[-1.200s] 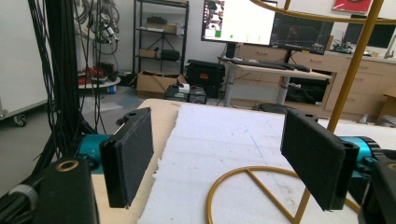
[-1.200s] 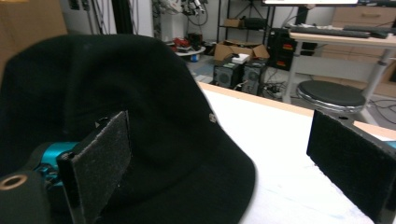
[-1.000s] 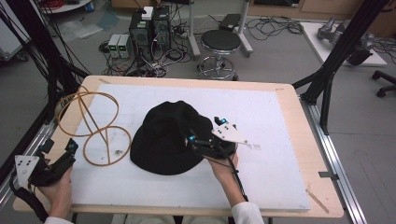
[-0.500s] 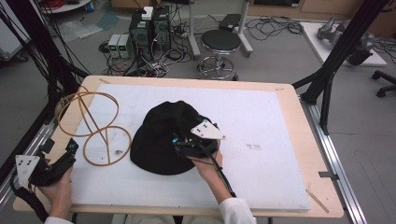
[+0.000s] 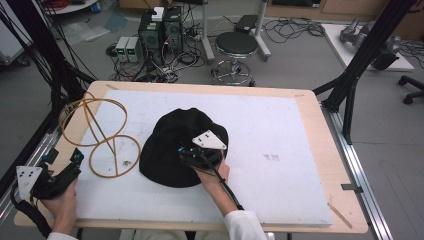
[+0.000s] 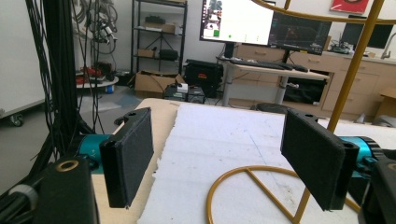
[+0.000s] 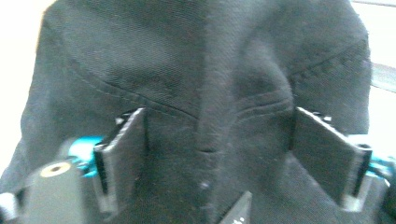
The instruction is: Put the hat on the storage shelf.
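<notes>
One wooden table [image 5: 320, 150] filled the middle of the high view, a white mat [image 5: 300, 190] covering most of it. On the mat, just left of centre, lay the black hat [image 5: 172, 145], a rumpled dome of stitched cloth. At the left of the frame a gold wire stand [image 5: 97, 132] stood on two rings. My right gripper [image 5: 187, 156] sat low on the hat's near right side, my jaws spread wide, a raised fold of fabric between my pads [image 7: 123, 140]. At lower left my left gripper [image 5: 67, 167] hovered over the mat's corner, fingers [image 6: 128, 156] wide apart, holding nothing, the stand's ring just ahead.
</notes>
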The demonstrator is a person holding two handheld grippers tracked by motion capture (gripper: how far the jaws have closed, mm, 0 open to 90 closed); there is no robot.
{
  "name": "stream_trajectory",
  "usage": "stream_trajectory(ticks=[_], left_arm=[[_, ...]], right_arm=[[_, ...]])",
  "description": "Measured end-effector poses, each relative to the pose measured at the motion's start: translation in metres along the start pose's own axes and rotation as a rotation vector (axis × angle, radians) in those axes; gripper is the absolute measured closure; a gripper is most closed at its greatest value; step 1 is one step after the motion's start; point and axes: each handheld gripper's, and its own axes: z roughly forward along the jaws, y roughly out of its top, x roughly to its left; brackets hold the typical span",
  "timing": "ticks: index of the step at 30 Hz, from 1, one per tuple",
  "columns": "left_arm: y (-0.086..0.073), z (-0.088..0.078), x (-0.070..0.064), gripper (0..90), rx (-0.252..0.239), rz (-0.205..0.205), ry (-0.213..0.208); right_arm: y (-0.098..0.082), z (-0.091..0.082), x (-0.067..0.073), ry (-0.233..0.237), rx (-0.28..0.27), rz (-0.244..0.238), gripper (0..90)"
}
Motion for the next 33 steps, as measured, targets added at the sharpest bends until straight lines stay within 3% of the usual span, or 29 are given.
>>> stream_trajectory(ticks=[2, 5, 8, 13, 20, 33], left_arm=[[0.0001, 0.0001, -0.0002, 25.8, -0.002, -0.001, -0.003], [0.0002, 0.0005, 0.0006, 26.2, -0.004, -0.008, 0.006], [0.0001, 0.0006, 0.0016, 26.2, -0.006, -0.011, 0.011], [0.0002, -0.0002, 0.0019, 26.5, -0.010, -0.008, 0.005], [0.0001, 0.0003, 0.0000, 26.6, -0.007, -0.001, -0.002], [0.0005, 0.0001, -0.0012, 26.9, -0.009, -0.003, -0.004]], right_arm=[[0.0001, -0.0001, -0.0013, 0.004, 0.006, 0.016, 39.0], [-0.0017, 0.0037, -0.0033, 0.051, 0.047, 0.038, 64.5], [-0.0020, 0.0034, 0.0019, 0.031, 0.044, 0.012, 83.3], [-0.0033, 0.0034, 0.0058, 0.003, 0.030, 0.013, 85.1], [-0.0033, 0.0006, -0.0004, 0.047, 0.012, 0.014, 85.5], [-0.0039, -0.0057, 0.0015, 0.017, -0.031, 0.014, 86.0]])
